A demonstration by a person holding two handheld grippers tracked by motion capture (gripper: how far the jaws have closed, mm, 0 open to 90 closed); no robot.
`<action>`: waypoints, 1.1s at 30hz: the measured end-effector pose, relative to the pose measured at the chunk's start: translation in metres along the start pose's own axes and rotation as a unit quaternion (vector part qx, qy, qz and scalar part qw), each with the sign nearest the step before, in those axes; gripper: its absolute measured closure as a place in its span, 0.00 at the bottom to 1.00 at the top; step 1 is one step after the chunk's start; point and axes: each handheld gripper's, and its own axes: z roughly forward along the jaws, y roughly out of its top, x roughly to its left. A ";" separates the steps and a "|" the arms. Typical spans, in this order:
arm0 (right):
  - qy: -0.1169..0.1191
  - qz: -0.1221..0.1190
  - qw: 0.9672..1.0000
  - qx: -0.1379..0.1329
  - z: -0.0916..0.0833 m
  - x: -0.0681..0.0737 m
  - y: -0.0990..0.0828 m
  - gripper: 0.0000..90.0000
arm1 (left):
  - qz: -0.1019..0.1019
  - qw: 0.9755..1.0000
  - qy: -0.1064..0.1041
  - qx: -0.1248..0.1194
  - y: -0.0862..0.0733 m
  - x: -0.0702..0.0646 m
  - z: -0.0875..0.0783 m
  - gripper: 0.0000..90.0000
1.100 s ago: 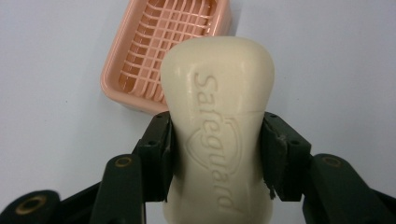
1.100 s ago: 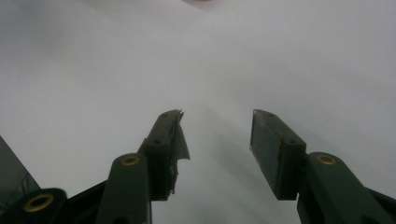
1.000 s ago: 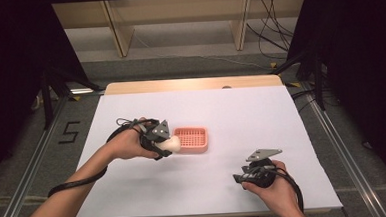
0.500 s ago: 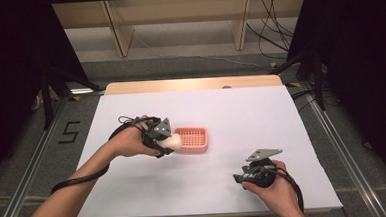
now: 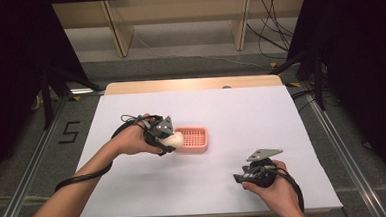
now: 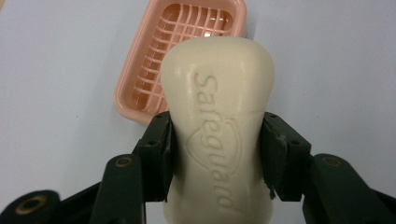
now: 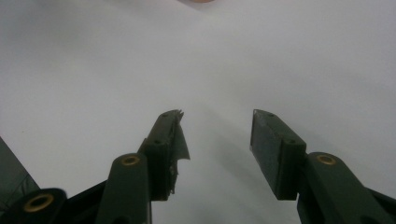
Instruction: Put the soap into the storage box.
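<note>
Soap held at the dish's left edge

The left gripper [image 5: 168,140] clamps its jaws on the cream soap bar [image 6: 218,126], embossed "Safeguard", just above the pink soap dish [image 5: 195,140] on the worktop [image 5: 261,115]. The right gripper [image 7: 217,135] rests near right, jaws apart.

A lab recording station

A white-covered table [image 5: 205,188] is set between black curtains [image 5: 9,73] and aluminium rails [image 5: 29,172]; loose cables [image 5: 271,24] are seen by a bare wooden frame [image 5: 176,19], and a "5" [image 5: 68,132] is marked on the grey floor.
</note>
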 end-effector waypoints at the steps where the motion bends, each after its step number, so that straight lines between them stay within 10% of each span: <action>1: -0.001 0.000 1.000 0.000 0.000 0.000 0.000 0.59 | 0.000 1.000 -0.001 0.001 0.000 0.000 0.000 0.55; 33: 0.001 0.001 1.000 -0.002 0.001 0.000 0.000 0.59 | -0.002 1.000 0.000 -0.005 0.011 0.007 0.009 0.55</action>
